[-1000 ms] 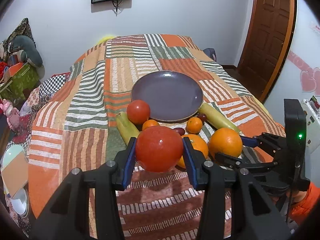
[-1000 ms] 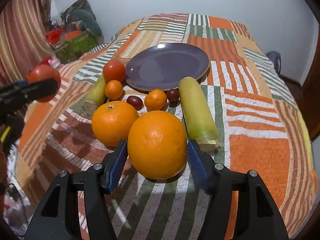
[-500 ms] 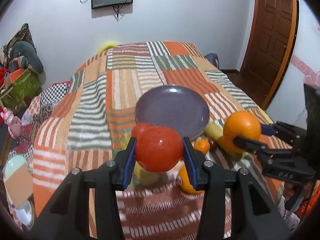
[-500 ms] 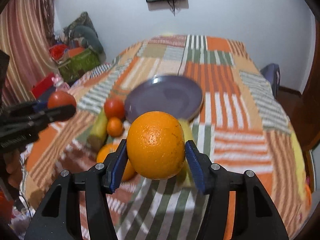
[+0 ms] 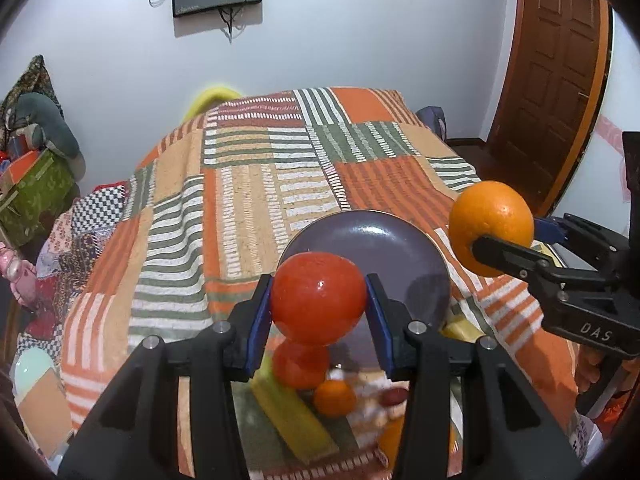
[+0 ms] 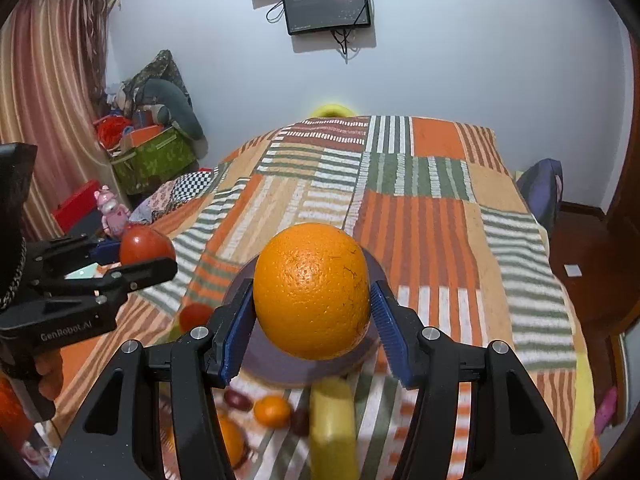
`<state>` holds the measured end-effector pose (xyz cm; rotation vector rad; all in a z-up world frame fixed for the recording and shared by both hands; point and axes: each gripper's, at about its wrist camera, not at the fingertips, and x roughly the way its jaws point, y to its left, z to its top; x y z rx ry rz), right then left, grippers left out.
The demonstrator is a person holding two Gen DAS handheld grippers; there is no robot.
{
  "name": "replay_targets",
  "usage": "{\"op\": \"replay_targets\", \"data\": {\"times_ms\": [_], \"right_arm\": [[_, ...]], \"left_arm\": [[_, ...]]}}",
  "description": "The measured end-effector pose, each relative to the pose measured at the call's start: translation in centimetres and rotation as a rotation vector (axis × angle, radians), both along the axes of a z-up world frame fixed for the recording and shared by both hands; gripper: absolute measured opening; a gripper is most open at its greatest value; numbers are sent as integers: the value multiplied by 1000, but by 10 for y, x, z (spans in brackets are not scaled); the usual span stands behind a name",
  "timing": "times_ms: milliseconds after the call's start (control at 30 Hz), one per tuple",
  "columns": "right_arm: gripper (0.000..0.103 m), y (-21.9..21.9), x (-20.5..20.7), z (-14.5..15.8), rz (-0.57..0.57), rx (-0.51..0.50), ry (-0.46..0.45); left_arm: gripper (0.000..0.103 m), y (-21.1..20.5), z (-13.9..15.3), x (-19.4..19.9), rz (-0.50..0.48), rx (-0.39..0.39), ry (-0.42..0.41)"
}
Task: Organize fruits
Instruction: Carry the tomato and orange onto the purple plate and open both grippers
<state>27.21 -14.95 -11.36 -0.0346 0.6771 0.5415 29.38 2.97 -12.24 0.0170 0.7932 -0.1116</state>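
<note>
My left gripper (image 5: 319, 310) is shut on a red tomato (image 5: 319, 297) and holds it in the air over the near edge of the purple plate (image 5: 384, 240). My right gripper (image 6: 312, 316) is shut on a large orange (image 6: 312, 290), lifted above the plate (image 6: 280, 374); it also shows in the left wrist view (image 5: 491, 227) at the plate's right. On the bedspread lie a second tomato (image 5: 300, 364), a small orange (image 5: 334, 398), yellow-green stalks (image 5: 294, 420) (image 6: 332, 428), dark red fruits (image 6: 238, 399) and another orange (image 6: 230, 442).
The patchwork bedspread (image 5: 256, 184) covers the bed. A wooden door (image 5: 560, 80) stands at the right, a screen (image 6: 326, 2) hangs on the far wall, and boxes and toys (image 6: 152, 156) crowd the floor at the left.
Both grippers have risen from the bedspread and moved forward towards the plate, the right lifting its orange, the left carrying its tomato.
</note>
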Motion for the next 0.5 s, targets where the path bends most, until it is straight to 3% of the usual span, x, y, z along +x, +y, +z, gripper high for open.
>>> {"op": "replay_targets", "data": {"times_ms": [500], "right_arm": [[54, 32, 78, -40, 55, -75, 106]], "left_arm": [[45, 5, -65, 82, -23, 22, 166]]}}
